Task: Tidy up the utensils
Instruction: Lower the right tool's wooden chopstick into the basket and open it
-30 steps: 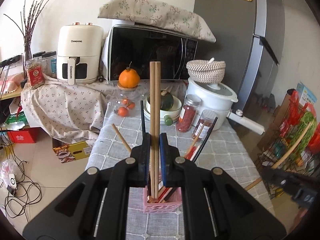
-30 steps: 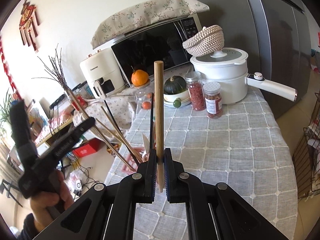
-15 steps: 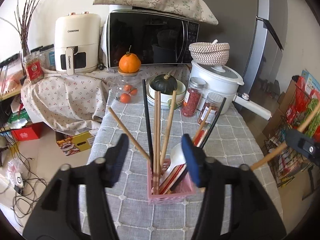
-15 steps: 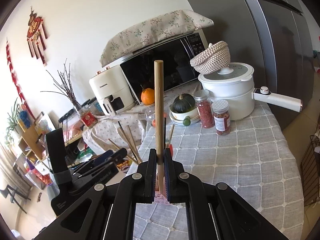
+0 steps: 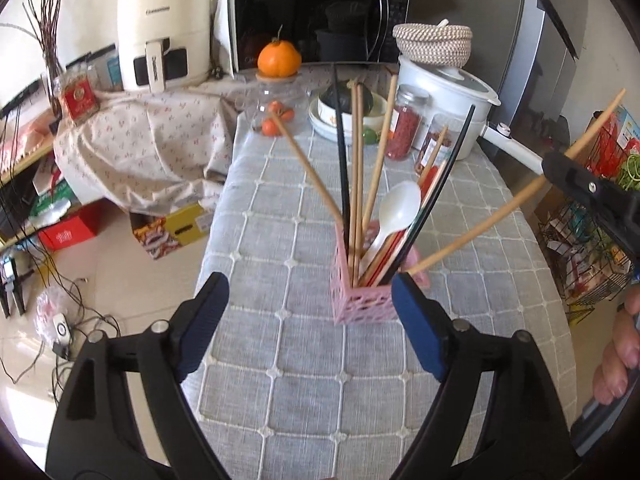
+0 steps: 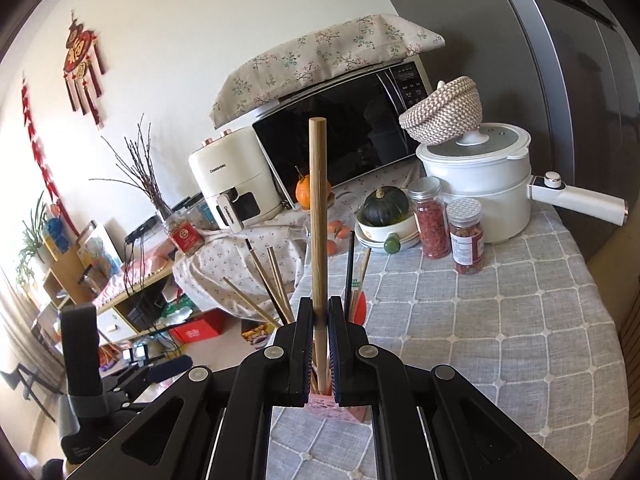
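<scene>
A pink basket (image 5: pixel 360 304) on the grey checked tablecloth holds several wooden and black chopsticks and a white spoon (image 5: pixel 396 208). My left gripper (image 5: pixel 308 300) hovers just in front of it. Its jaws are opening, and no pad touches the basket or the chopsticks. My right gripper (image 6: pixel 319 312) is shut on a single wooden chopstick (image 6: pixel 318 220) that stands upright above the basket (image 6: pixel 354 412). In the left wrist view that gripper (image 5: pixel 592 192) comes in from the right, and the lower end of its slanted chopstick (image 5: pixel 500 216) is at the basket's right rim.
Behind the basket stand two red-filled jars (image 5: pixel 404 126), a bowl with a green squash (image 5: pixel 348 114), a white pot (image 5: pixel 444 92), a microwave (image 5: pixel 316 24) and an air fryer (image 5: pixel 162 36). The table's left edge (image 5: pixel 212 220) drops to a cluttered floor. A wire rack (image 5: pixel 592 248) stands at the right.
My left gripper let go of the pair of wooden chopsticks, which now stand in the basket, opened wide and tipped downward. My right gripper brought its chopstick closer to the basket.
</scene>
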`<state>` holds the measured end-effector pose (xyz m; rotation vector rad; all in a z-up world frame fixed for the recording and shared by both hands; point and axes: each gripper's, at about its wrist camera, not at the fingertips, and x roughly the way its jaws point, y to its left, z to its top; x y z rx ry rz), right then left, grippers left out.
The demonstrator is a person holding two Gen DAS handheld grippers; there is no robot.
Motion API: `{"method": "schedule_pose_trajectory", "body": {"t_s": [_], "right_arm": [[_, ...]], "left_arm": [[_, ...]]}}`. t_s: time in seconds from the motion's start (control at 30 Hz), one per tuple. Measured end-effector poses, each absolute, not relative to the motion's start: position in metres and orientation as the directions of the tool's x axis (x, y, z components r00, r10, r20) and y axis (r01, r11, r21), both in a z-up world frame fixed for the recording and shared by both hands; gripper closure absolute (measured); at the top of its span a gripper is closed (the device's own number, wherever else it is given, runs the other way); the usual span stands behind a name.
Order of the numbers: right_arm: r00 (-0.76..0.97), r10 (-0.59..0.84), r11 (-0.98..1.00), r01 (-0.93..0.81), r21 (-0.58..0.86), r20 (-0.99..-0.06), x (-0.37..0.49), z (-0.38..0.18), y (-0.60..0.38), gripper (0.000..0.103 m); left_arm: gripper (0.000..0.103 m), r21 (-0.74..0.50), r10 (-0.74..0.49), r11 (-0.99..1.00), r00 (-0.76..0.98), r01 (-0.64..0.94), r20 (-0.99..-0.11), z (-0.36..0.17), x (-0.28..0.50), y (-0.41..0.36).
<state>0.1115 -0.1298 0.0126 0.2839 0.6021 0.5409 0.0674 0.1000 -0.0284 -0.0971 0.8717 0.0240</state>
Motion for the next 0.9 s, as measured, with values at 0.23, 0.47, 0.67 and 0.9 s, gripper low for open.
{"method": "schedule_pose_trajectory", "body": {"t_s": [0.23,0.47,0.67,0.9], "right_arm": [[0.685,0.506,0.862,-0.404,0.305,-0.524,0.121,0.001,-0.107,0.096],[0.640,0.528,0.849,-0.415,0.328,-0.558,0.132,-0.016,-0.092,0.095],[0.602,0.591,0.805,-0.398,0.439,-0.538,0.137,-0.016,-0.105,0.068],[0.639,0.581,0.809,-0.384,0.445,-0.504,0.123,0.005,-0.132,0.037]], "left_arm": [[0.019,-0.138,-0.069,0.988,0.583,-0.075,-0.809,-0.049,0.061,0.109],[0.019,-0.131,-0.066,0.988,0.563,-0.077,-0.824,-0.057,0.060,0.110],[0.019,-0.126,-0.077,0.991,0.575,-0.046,-0.815,-0.054,0.059,0.102],[0.019,-0.127,-0.087,0.992,0.582,-0.028,-0.809,-0.051,0.056,0.092]]}}
